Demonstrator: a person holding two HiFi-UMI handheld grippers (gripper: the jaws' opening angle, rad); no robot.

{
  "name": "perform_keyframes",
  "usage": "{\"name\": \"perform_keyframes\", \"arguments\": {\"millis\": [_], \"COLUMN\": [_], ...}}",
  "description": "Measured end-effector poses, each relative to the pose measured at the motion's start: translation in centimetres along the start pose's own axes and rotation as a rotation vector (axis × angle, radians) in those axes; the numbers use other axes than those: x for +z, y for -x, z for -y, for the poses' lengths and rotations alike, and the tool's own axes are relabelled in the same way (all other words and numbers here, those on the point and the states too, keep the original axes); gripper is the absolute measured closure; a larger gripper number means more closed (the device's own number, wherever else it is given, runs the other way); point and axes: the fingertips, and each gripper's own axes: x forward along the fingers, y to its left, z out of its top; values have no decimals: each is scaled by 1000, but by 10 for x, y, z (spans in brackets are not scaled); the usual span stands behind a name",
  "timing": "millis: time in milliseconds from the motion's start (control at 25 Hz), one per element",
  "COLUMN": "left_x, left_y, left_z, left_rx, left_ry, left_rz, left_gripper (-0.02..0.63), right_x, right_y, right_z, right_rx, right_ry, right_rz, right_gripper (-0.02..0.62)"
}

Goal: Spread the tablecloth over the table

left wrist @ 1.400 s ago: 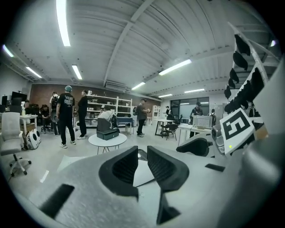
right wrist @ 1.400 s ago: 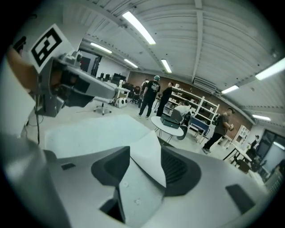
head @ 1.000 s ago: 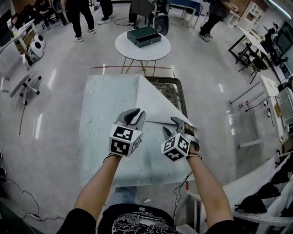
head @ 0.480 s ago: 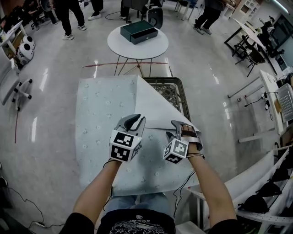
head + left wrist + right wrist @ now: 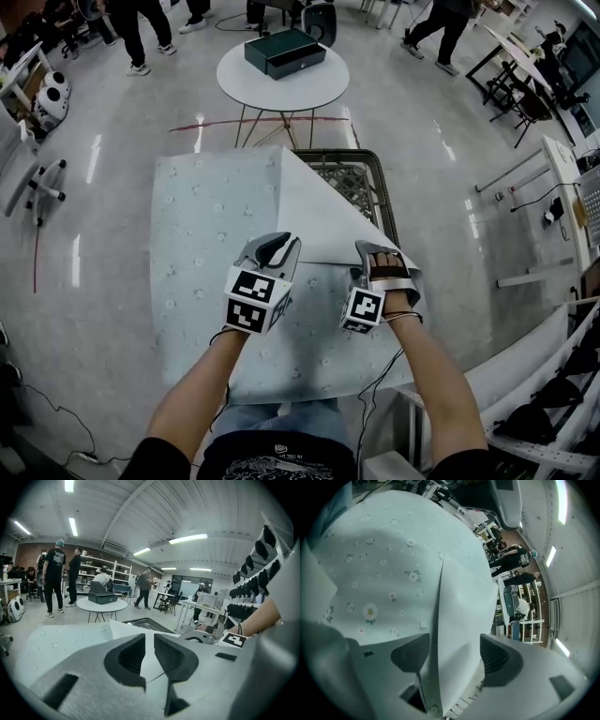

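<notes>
The tablecloth (image 5: 202, 244) lay flat over the left of the table (image 5: 372, 173), its right part folded back. Left gripper (image 5: 279, 247) hovered over the cloth, jaws nearly together with a slit showing. Right gripper (image 5: 382, 261) jaws had just been opening wide, with the flap edge loose between them.

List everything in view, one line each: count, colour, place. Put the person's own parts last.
floral fabric tablecloth: one, pale blue, white underside; over the table, right part folded back.
metal-framed table: one, dark; under the cloth, bare right of the fold.
round table: one, white; beyond the cloth.
flat box: one, dark green; on the round table.
wheeled chair: one, white; far left.
people: several, dark clothes; far edge.
forearms: two, bare; bottom of the head view.
left gripper: one, grey; over the cloth, jaws nearly together, nothing seen gripped.
right gripper: one, grey; at the folded flap, jaws just opened wide, fold edge between them, ungripped.
</notes>
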Motion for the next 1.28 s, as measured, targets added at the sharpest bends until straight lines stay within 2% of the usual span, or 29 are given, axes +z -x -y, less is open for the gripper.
{"name": "perform_keyframes", "arguments": {"millis": [160, 200, 400, 680, 840, 1000, 1280], "left_x": [-3, -3, -4, 4, 11, 17, 24], "left_y": [-8, -9, -16, -25, -31, -39, -61], "left_z": [-2, -3, -1, 3, 4, 7, 16], "left_rx": [11, 15, 28, 39, 56, 64, 71], "left_ry": [3, 4, 15, 26, 34, 42, 47], "left_rz": [-10, -13, -20, -25, -19, -19, -35], "left_gripper": [555, 554, 563, 563, 563, 563, 563], "right_x": [-1, -2, -7, -6, -9, -19, -57], "right_y": [0, -1, -5, 3, 7, 9, 3], "right_z": [6, 8, 11, 25, 40, 62, 111], "right_rx": [-32, -47, -57, -51, -44, -42, -6], "right_ry": [0, -2, -52, -188, -331, -515, -933], "right_rz": [3, 10, 37, 136, 210, 263, 338], "right_gripper": [278, 315, 390, 471, 523, 574, 588]}}
